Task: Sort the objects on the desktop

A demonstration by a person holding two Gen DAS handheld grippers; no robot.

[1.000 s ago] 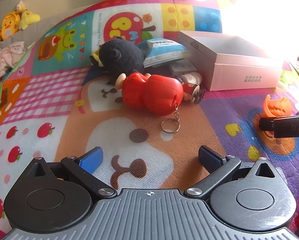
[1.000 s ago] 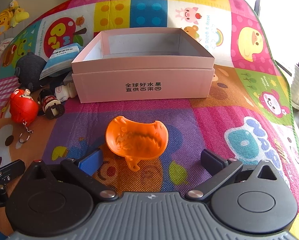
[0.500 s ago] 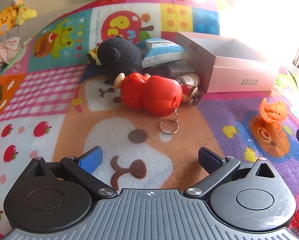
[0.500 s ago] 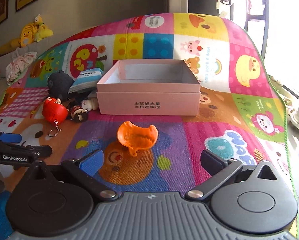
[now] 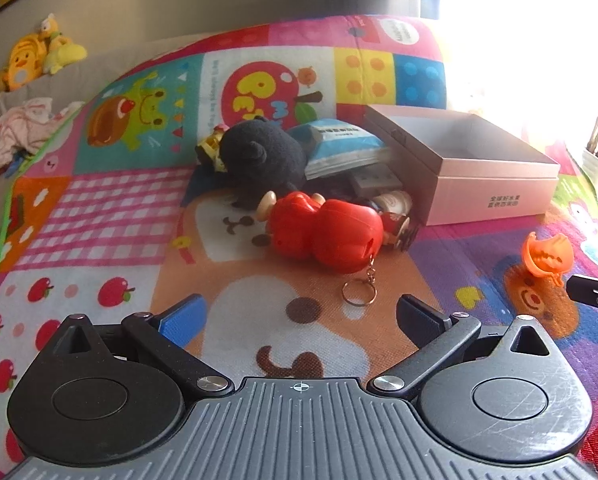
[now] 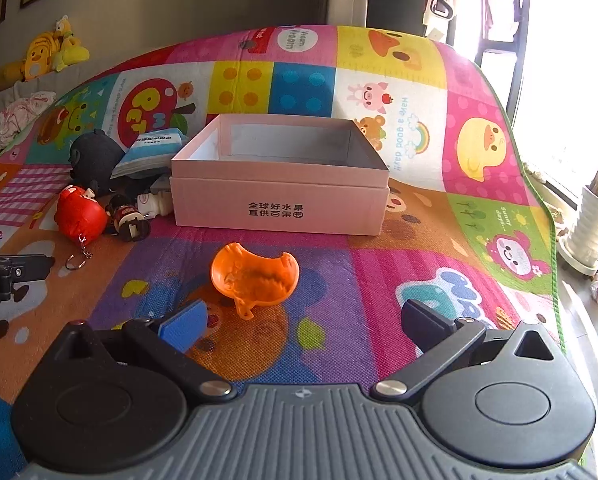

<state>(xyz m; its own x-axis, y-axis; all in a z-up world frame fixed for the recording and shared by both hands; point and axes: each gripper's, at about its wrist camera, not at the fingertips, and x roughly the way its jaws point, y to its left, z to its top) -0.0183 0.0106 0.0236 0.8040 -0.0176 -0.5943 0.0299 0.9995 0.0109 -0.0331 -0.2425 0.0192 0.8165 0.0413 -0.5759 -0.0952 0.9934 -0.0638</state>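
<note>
An open pink box [image 6: 279, 184] stands on the colourful play mat; it also shows in the left wrist view [image 5: 479, 176]. An orange pumpkin-shaped toy [image 6: 255, 276] lies just beyond my right gripper [image 6: 303, 320], which is open and empty. A red keychain toy [image 5: 327, 232] with a metal ring [image 5: 359, 292] lies ahead of my left gripper [image 5: 303, 316], which is open and empty. Behind it lie a black plush [image 5: 263, 160], a blue-white packet [image 5: 339, 144] and a small doll figure [image 5: 395, 224]. The orange toy shows at the right in the left wrist view [image 5: 547, 256].
The play mat [image 6: 419, 240] ends at a green edge on the right, with a white plant pot [image 6: 591, 224] on the floor beyond. Yellow plush toys [image 5: 31, 60] and a bundle of cloth [image 5: 15, 128] lie on the sofa at the back left.
Both grippers pulled back and rose, so the objects look farther away. The right gripper then came a little closer to the orange toy again. Nothing was picked up.
</note>
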